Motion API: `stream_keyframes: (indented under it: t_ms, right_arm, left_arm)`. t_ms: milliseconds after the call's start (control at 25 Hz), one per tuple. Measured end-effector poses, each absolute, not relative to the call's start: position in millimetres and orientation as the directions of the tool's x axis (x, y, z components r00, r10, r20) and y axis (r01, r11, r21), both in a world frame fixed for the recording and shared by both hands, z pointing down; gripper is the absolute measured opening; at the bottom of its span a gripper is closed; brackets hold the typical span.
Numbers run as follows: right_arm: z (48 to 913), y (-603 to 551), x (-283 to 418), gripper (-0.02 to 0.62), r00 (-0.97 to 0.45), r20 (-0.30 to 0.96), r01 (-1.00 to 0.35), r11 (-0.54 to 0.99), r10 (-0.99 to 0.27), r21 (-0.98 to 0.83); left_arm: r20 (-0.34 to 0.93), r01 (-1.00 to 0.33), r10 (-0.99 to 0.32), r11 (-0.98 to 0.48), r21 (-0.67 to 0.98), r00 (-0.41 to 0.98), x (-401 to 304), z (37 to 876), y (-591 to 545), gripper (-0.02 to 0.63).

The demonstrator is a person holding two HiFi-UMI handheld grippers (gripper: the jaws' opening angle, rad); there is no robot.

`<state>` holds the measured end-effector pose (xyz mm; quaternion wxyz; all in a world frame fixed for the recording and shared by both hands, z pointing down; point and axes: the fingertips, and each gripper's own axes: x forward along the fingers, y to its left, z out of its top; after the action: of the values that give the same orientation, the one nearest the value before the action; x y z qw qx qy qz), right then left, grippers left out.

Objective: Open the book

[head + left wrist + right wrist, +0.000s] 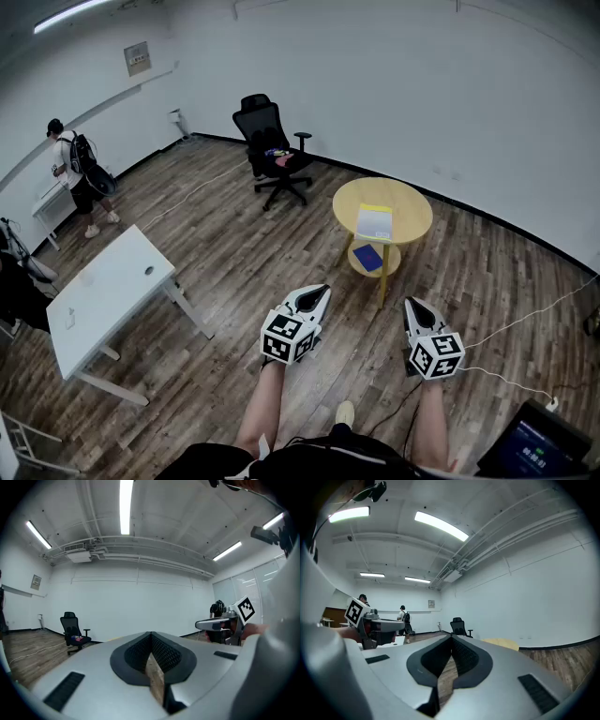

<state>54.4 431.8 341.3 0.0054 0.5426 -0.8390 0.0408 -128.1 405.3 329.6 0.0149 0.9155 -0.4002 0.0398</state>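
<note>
Nothing done yet on our end: left gripper [317, 292] and right gripper [413, 307] are both pressed together and empty, the book [375, 222] looks closed on the round table [412, 202] far off, so everything's left.

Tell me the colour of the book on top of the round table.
Book: mostly white, yellow band along its far edge; head view shows it best.
</note>
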Motion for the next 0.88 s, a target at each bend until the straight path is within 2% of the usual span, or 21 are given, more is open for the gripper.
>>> stream_keyframes:
  t_ms: [880]
  right_arm:
    - [352,269,117,0.006,-0.446,0.06,-0.894,0.441,-0.893,-0.081]
  left_arm:
    - [0.11,-0.745,-0.742,-0.666,-0.019,0.661,-59,337,247,-0.002]
